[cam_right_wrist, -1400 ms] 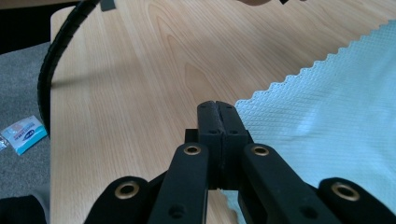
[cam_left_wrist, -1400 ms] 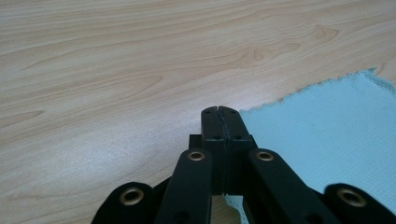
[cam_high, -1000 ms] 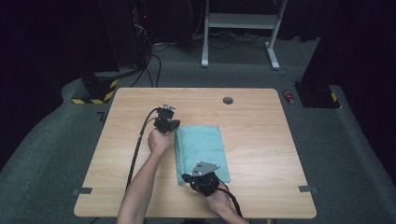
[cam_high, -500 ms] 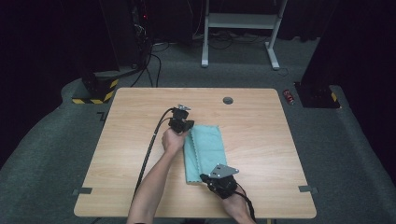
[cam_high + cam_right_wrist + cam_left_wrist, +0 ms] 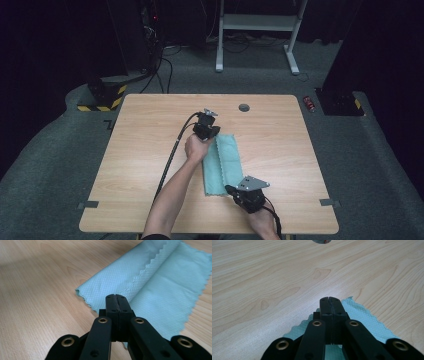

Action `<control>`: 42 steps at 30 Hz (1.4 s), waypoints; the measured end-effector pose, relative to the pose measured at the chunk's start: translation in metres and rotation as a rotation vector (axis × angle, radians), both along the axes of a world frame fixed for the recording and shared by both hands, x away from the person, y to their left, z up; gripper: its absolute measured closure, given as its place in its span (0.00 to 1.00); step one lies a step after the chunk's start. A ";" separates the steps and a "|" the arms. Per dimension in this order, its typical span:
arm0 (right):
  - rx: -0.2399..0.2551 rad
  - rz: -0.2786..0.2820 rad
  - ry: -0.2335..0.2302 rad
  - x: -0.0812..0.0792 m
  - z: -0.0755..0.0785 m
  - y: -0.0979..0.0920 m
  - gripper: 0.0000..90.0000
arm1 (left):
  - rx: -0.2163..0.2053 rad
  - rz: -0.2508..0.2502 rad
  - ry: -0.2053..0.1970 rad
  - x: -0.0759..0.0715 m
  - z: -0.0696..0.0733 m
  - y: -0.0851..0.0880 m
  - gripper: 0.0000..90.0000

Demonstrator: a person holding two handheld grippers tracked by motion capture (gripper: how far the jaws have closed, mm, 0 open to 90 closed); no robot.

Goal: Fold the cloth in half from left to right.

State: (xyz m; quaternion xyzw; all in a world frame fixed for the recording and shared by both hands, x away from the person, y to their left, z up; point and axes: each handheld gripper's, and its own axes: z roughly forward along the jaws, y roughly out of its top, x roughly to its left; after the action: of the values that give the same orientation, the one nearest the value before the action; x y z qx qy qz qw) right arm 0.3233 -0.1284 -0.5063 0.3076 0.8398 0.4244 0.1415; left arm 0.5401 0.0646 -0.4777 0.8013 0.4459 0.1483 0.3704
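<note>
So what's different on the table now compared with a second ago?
Both hands have carried their grippers toward the right of the high view: the left gripper at the far end of the teal cloth, the right gripper at its near end. The cloth's left side has been folded over, so it now lies as a narrower strip. Both pairs of jaws stayed shut on the cloth, and the wooden table is unchanged.

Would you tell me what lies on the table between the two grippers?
The folded teal cloth, in the high view: the left gripper sits at its far end, the right gripper at its near end.
</note>
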 end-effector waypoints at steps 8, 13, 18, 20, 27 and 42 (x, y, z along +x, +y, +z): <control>0.008 -0.036 -0.001 0.001 0.001 -0.016 1.00 | 0.003 -0.003 0.005 0.003 -0.004 -0.007 1.00; 0.004 -0.047 0.009 0.000 -0.002 -0.022 1.00 | 0.005 -0.022 0.003 0.004 -0.006 -0.016 1.00; -0.008 -0.052 0.008 -0.001 -0.003 -0.025 1.00 | 0.010 -0.034 0.003 0.005 -0.007 -0.024 1.00; -0.012 -0.056 0.004 -0.001 -0.003 -0.027 1.00 | 0.011 -0.038 0.001 0.005 -0.007 -0.026 1.00; -0.017 -0.068 0.008 -0.001 -0.005 -0.033 1.00 | 0.004 -0.048 -0.003 0.006 -0.009 -0.031 1.00; -0.033 -0.084 0.024 -0.001 -0.010 -0.037 0.99 | 0.008 -0.055 -0.009 0.007 -0.016 -0.039 0.90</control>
State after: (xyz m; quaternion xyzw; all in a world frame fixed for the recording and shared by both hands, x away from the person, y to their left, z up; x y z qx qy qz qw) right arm 0.3220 -0.1655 -0.5161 0.3455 0.8346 0.4004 0.1542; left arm 0.5468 0.0255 -0.4938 0.8140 0.4215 0.1434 0.3731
